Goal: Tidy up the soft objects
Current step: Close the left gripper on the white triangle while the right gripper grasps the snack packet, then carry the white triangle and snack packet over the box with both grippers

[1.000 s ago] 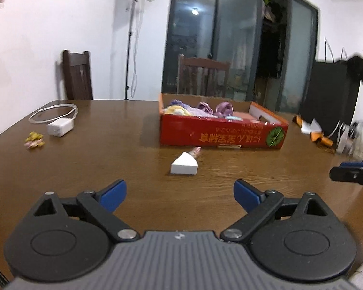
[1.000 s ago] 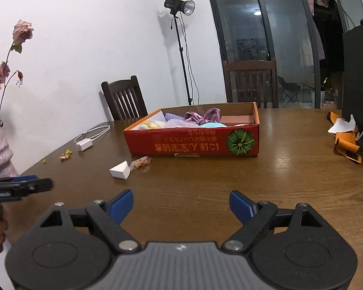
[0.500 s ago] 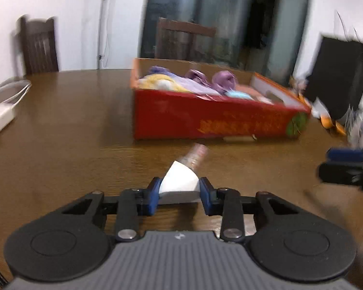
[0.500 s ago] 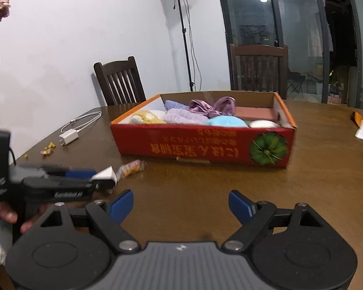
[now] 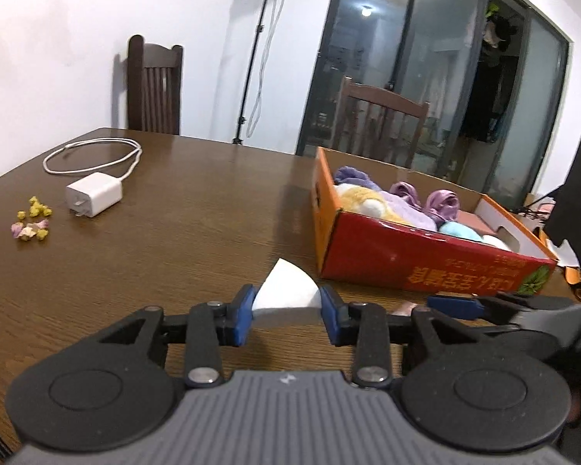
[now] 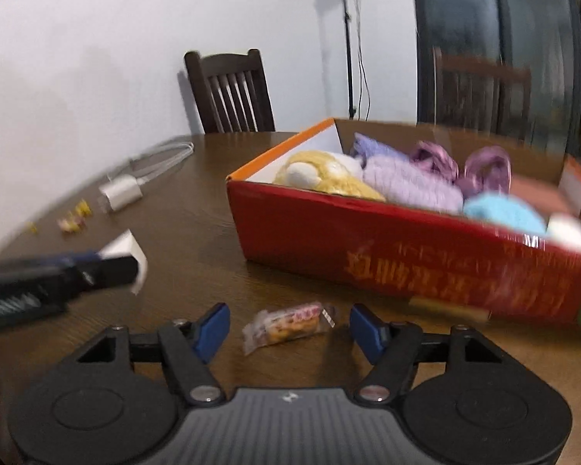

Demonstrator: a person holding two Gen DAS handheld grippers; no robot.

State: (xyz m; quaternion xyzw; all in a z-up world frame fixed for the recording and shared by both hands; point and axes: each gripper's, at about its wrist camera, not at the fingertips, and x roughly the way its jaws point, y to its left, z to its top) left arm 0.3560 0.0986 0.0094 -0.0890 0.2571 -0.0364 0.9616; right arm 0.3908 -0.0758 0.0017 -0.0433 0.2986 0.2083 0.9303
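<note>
**A:** White foam, wedge-shaped: what is your left gripper [image 5: 286, 312] doing with it?

**B:** Your blue pads are clamped on the white wedge [image 5: 286, 290], one on each flank, holding it clear of the wooden table [image 5: 166, 232], probably so it can travel to the red cardboard box [image 5: 426, 259] just ahead.

**A:** And the right gripper [image 6: 288, 329]?

**B:** Its fingers stand apart around a wrapped snack [image 6: 286, 323] lying on the table, not touching it; you appear set to close.

**A:** The box?

**B:** It holds plush and knitted items. Its gold Chinese lettering reads upside down, illegible here, beside a green emblem. A white charger [image 5: 93, 193] lies well apart.
</note>
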